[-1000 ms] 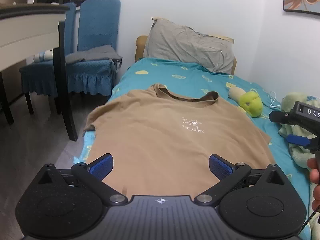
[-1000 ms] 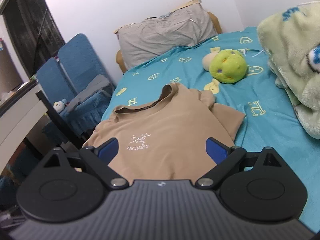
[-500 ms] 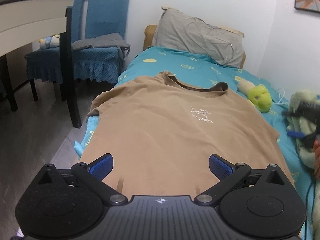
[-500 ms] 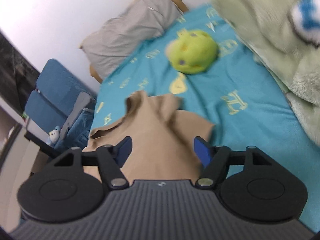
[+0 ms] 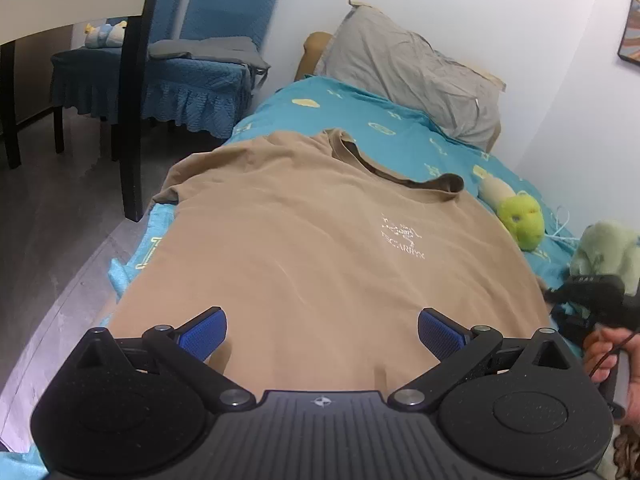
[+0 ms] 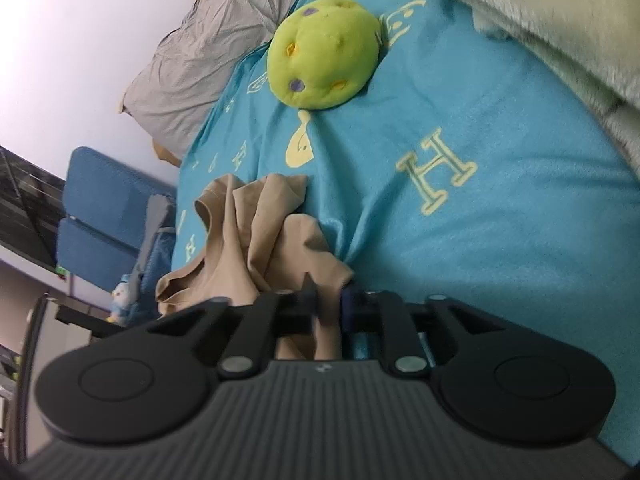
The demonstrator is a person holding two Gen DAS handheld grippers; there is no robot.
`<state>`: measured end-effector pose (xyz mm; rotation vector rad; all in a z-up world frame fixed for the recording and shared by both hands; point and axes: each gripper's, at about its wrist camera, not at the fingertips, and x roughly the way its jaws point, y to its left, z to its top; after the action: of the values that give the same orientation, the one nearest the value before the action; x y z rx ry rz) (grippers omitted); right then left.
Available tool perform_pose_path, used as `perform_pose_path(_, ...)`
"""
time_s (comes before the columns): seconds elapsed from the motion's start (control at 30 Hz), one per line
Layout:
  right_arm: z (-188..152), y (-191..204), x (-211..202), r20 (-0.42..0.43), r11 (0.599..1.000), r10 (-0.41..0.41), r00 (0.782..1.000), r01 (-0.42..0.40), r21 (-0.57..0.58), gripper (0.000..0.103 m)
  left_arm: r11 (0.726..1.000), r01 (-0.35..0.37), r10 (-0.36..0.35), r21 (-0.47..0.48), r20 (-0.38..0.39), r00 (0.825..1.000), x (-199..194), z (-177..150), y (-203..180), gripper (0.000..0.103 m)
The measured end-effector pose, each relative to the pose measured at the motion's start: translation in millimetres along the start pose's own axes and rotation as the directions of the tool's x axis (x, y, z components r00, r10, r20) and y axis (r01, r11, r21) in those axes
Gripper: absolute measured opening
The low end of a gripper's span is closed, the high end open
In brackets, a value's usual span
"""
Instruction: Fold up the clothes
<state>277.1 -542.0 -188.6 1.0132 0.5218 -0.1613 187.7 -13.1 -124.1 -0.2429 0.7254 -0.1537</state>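
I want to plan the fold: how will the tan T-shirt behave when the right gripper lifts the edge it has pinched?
The tan T-shirt is probably floppy: it bunches into folds at the right gripper. It likely drapes and trails rather than lifting flat. It looks thin and light, so it may drag across the blue sheet.

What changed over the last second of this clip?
The right tool dropped to the shirt and shut on its right edge, bunching the fabric. The left tool moved closer over the hem, jaws open. The green toy and pillow stayed put.
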Motion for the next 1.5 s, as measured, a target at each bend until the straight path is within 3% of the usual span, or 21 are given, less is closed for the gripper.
perform_pose_path(0.27, 7, 17, -21, 0.115, 0.998, -0.020, 0.993, 0.026, -0.054, 0.009, 0.999, 0.025, -0.024, -0.029, 0.037, 0.999, -10, 3, 1, 0.103)
perform_pose_path(0.47, 1, 30, -45, 0.145, 0.991, 0.003, 0.989, 0.016, -0.131, 0.009, 0.997, 0.027, -0.024, -0.069, 0.045, 0.999, -16, 6, 8, 0.103)
perform_pose_path(0.57, -11, 36, -32, 0.057, 0.980, 0.038, 0.998, -0.026, -0.199, 0.009, 0.998, 0.023, -0.020, -0.066, 0.044, 0.999, -16, 6, 9, 0.103)
perform_pose_path(0.63, -29, 55, -24, 0.031, 0.933, 0.055, 0.998, -0.040, -0.356, 0.009, 0.998, 0.019, -0.016, -0.057, 0.043, 0.999, -16, 6, 8, 0.103)
perform_pose_path(0.7, -49, 70, -9, -0.051, 0.879, 0.059, 0.997, -0.076, -0.471, 0.010, 0.999, 0.018, -0.016, -0.041, 0.044, 0.999, -17, 5, 7, 0.103)
perform_pose_path(0.8, -78, 77, 15, -0.199, 0.825, 0.032, 0.979, -0.138, -0.548, 0.011, 0.999, 0.013, -0.012, -0.029, 0.042, 0.999, -15, 4, 6, 0.103)
perform_pose_path(0.83, -86, 77, 23, -0.255, 0.815, 0.021, 0.967, -0.164, -0.556, 0.013, 1.000, 0.012, -0.011, -0.025, 0.041, 0.999, -14, 4, 5, 0.103)
perform_pose_path(0.9, -96, 78, 36, -0.349, 0.800, 0.004, 0.937, -0.213, -0.560, 0.030, 1.000, 0.011, -0.010, -0.021, 0.037, 0.999, -13, 4, 4, 0.103)
perform_pose_path(0.93, -98, 79, 37, -0.372, 0.791, 0.012, 0.928, -0.237, -0.565, 0.051, 1.000, 0.010, -0.009, -0.019, 0.035, 0.999, -12, 3, 4, 0.103)
perform_pose_path(0.97, -95, 81, 32, -0.364, 0.776, 0.044, 0.930, -0.262, -0.574, 0.069, 1.000, 0.009, -0.009, -0.017, 0.033, 0.999, -11, 3, 4, 0.103)
perform_pose_path(1.03, -89, 86, 22, -0.341, 0.749, 0.116, 0.933, -0.307, -0.587, 0.075, 1.000, 0.012, -0.011, -0.017, 0.033, 0.999, -11, 3, 4, 0.103)
perform_pose_path(1.13, -56, 79, 5, -0.209, 0.817, 0.243, 0.947, -0.316, -0.483, 0.074, 1.000, 0.015, -0.015, -0.016, 0.033, 0.999, -12, 3, 4, 0.103)
perform_pose_path(1.27, -19, 51, 15, -0.039, 0.945, 0.188, 0.981, -0.192, -0.264, 0.075, 1.000, 0.023, -0.022, -0.014, 0.028, 0.999, -11, 2, 3, 0.103)
perform_pose_path(1.37, -10, 30, 43, -0.061, 0.974, 0.109, 0.992, -0.119, -0.194, 0.071, 1.000, 0.023, -0.022, -0.004, 0.023, 0.999, -8, 1, 2, 0.103)
perform_pose_path(1.5, -20, 28, 81, -0.130, 0.964, 0.072, 0.989, -0.103, -0.246, 0.068, 1.000, 0.026, -0.026, 0.013, 0.010, 1.000, -1, -1, 1, 0.103)
